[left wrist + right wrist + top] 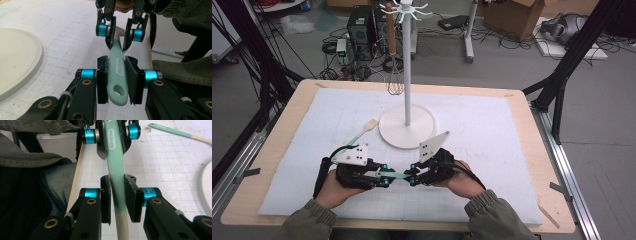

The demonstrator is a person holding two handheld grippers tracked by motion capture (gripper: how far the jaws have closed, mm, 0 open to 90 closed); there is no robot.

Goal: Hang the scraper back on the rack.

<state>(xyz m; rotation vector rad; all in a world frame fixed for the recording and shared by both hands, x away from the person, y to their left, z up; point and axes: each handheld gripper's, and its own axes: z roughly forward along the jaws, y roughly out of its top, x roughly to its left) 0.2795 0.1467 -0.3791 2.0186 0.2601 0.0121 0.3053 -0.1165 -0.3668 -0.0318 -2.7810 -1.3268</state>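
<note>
Both hands hold one mint-handled utensil (117, 72); left gripper (117, 80) fingers clamp its slick, stiff handle end; right gripper (117, 198) fingers pinch mid-shaft; light, so grip the flats.

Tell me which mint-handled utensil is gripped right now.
The utensil spanning the left gripper and right gripper near the mat's front edge, fingers closed on its handle. The other utensil lies free beside the stand base.

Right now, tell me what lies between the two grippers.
A mint-green utensil handle bridges the gap from left gripper to right gripper, each closed on it, plain in the high view.
</note>
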